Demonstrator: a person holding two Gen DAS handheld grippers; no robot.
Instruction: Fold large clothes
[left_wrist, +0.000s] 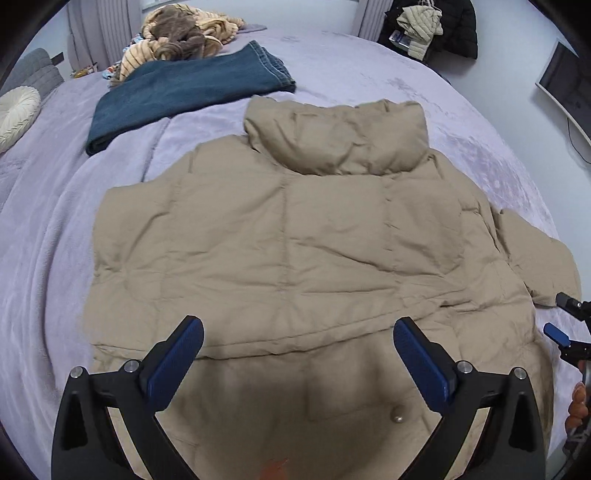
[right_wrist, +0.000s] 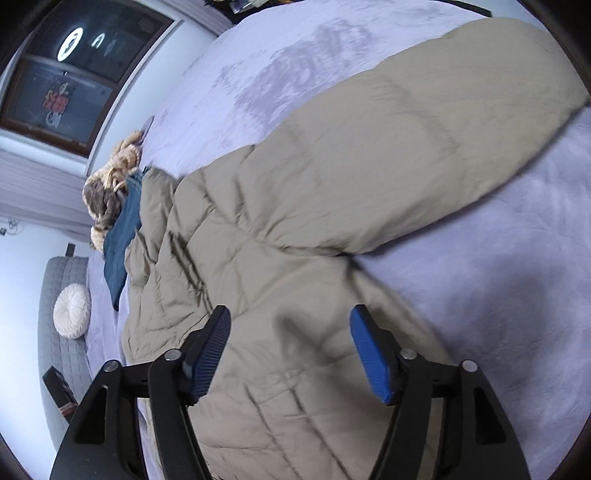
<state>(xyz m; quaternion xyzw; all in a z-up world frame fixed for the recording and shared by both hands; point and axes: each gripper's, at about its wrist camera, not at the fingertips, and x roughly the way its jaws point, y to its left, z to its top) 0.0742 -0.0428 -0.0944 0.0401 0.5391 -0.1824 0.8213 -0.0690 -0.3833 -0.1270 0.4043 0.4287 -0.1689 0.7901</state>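
Note:
A tan puffer jacket (left_wrist: 288, 236) lies flat, back side up, on the lilac bed cover (left_wrist: 48, 236), hood (left_wrist: 340, 136) at the far end. Its right sleeve (left_wrist: 535, 254) sticks out to the right; the left side looks folded in. My left gripper (left_wrist: 297, 338) is open and empty, hovering over the jacket's near hem. My right gripper (right_wrist: 290, 332) is open and empty over the jacket's side, where the sleeve (right_wrist: 406, 140) joins the body. Its fingertips (left_wrist: 556, 334) also show at the right edge of the left wrist view.
Folded dark blue jeans (left_wrist: 184, 88) lie beyond the jacket at far left. A pile of striped and brown clothes (left_wrist: 177, 40) sits behind them. A round white cushion (left_wrist: 14, 114) and grey headboard are at left. A monitor (left_wrist: 565, 85) and hanging coats (left_wrist: 432, 26) stand at right.

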